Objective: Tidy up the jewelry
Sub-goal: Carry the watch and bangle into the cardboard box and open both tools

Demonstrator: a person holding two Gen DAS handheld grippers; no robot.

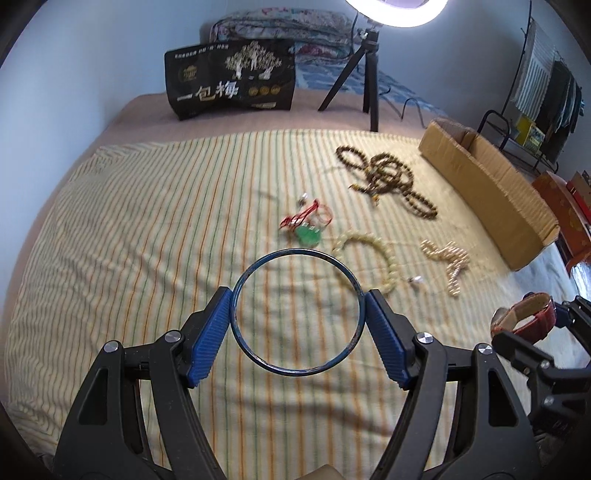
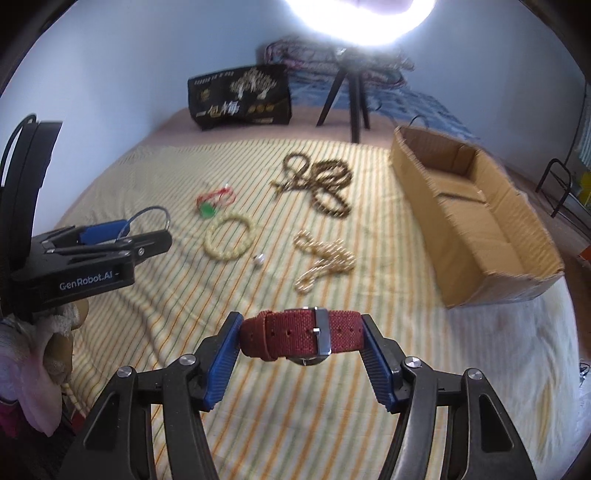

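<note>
Striped bedspread (image 1: 147, 221) beneath two loaded grippers

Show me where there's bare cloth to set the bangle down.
Bare striped cloth spreads left of the red-cord pendant, back to the black bag. Crowded on the right: cream bead bracelet, pearl strand and brown beads beside the cardboard box.

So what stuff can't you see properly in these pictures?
- Watch face: right wrist view, hidden behind its own red strap.
- Cardboard box inside: right wrist view, the near wall hides most of the floor; left wrist view shows only its outside.
- Brown beads: both views blurred, so strands cannot be counted.
- Ring light: cut off by the top edge, glare in both views.
</note>
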